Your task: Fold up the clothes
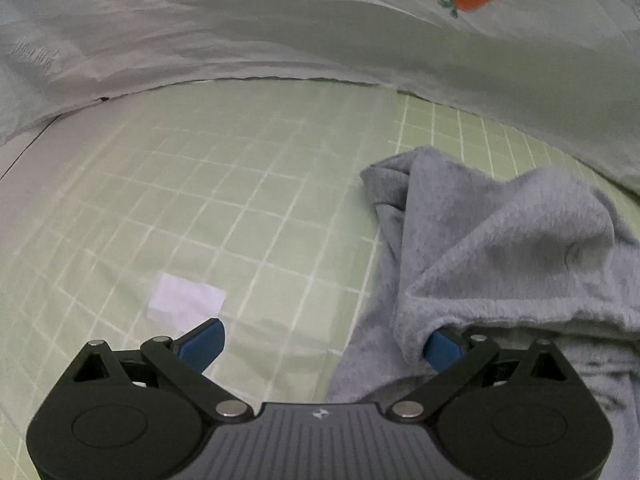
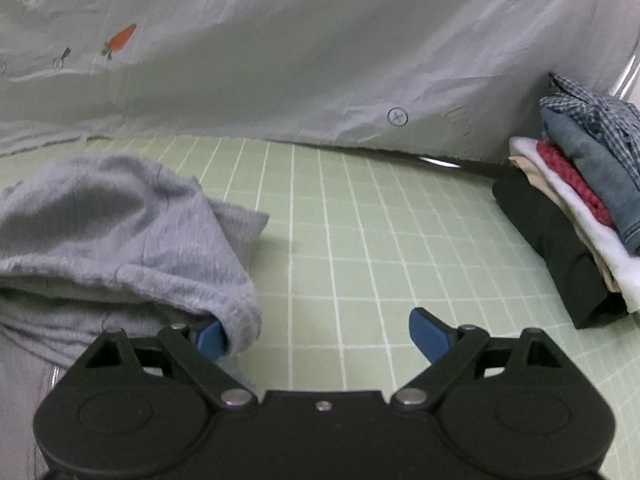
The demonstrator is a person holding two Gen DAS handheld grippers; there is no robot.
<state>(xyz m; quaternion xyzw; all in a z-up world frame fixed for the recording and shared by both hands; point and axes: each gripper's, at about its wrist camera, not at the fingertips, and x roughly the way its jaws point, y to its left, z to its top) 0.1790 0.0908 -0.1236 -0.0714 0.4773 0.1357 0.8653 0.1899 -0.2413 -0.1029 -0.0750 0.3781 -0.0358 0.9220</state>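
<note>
A grey fleece garment (image 1: 500, 248) lies bunched on the green checked sheet (image 1: 224, 184), at the right of the left wrist view and at the left of the right wrist view (image 2: 112, 224). My left gripper (image 1: 320, 344) is open; a fold of the grey cloth drapes over its right blue fingertip (image 1: 442, 348), nothing sits between the fingers. My right gripper (image 2: 316, 336) is open too, with the garment's hem lying over its left blue fingertip (image 2: 210, 338). Part of each covered fingertip is hidden by the cloth.
A pale quilt with an orange carrot print (image 1: 472, 0) runs along the back. A stack of folded clothes (image 2: 580, 208) stands at the right on the sheet (image 2: 360, 240). A small white patch (image 1: 186, 300) lies on the sheet by my left fingertip.
</note>
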